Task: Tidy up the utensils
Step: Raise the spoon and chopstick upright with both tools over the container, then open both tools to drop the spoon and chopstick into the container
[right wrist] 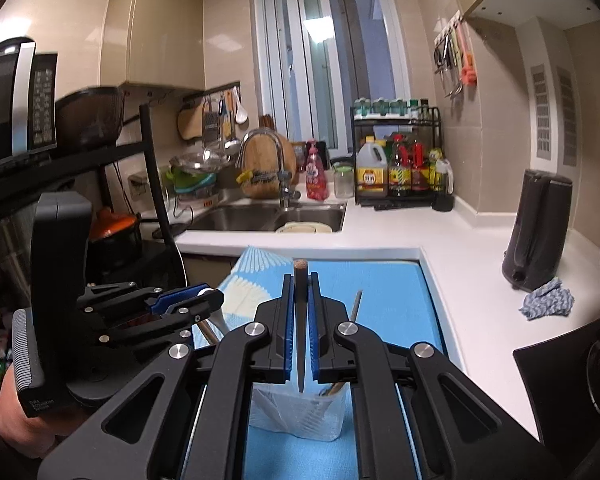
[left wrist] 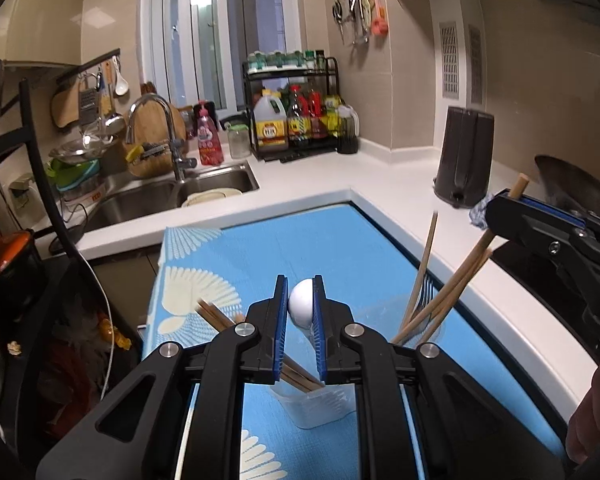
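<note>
Fingers [left wrist: 279, 322] over blue mat [left wrist: 300, 240] beside white counter [left wrist: 380, 176]

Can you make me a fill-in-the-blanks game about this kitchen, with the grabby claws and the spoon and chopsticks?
1. The left gripper is squeezing a spoon whose colour is ____.
2. The right gripper is shut on a single wooden ____.
3. The clear plastic container stands on a mat whose main colour is ____.
4. The crumpled cloth lies on the countertop next to the dark ____.

Missing words: white; chopstick; blue; kettle
</note>
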Motion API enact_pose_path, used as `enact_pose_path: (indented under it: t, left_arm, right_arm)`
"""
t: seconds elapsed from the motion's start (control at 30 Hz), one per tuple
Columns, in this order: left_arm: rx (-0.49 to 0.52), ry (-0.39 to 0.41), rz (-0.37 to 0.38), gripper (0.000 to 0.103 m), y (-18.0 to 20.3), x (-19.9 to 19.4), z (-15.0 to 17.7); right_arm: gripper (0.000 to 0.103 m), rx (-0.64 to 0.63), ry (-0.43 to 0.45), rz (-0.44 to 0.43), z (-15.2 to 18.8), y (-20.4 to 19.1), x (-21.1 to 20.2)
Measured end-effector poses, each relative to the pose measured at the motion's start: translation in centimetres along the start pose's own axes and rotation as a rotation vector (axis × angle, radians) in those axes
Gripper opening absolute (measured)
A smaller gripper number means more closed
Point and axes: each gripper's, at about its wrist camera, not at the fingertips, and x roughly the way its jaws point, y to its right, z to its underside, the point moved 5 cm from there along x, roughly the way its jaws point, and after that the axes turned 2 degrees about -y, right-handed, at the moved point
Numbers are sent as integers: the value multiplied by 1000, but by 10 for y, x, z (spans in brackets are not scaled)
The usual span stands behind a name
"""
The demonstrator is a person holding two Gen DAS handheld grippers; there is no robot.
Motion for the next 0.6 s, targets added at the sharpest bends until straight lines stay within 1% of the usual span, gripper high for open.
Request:
enact_pose_path:
  t: [0.1,0.17,0.2,0.23,0.27,0.33,0.37,0.43,0.47,0.53,0.57,0.6]
  left_arm:
    - [-7,-21,16,12,0,5,11]
    - [-17,-9,26,15,-2,-1,12]
    - [-23,8,22,23,-4,-9,10]
    - [-30,27,18,29,-6,-16,7]
    - [-38,44,17,30,-8,-24,5]
    - [-50,79,14,32,-10,-41,1]
    - [-57,97,8,35,-11,-52,0]
    - [-72,126,2,50,-11,-72,1]
    - [-79,140,-1,53,-10,-81,3]
    - [-98,163,-11,64,-9,-98,11]
    - [-112,169,-16,67,-8,-105,16]
    - [-125,168,-18,74,-7,-110,22]
  right_arm:
    - [7,6,-42,-6,14,1,8]
    - [10,5,-54,-6,19,0,7]
    - [12,5,-57,-8,21,0,5]
    - [12,6,-56,-5,22,0,2]
    - [13,5,-53,-1,22,0,-4]
    - [23,4,-47,6,21,0,-14]
    - [25,2,-40,11,21,0,-20]
    - [30,-5,-23,23,21,-1,-36]
    - [32,-6,-17,28,23,-2,-45]
    - [44,-9,-4,40,29,-3,-63]
    - [46,-12,4,48,32,-3,-70]
    - [50,-15,10,63,38,-3,-79]
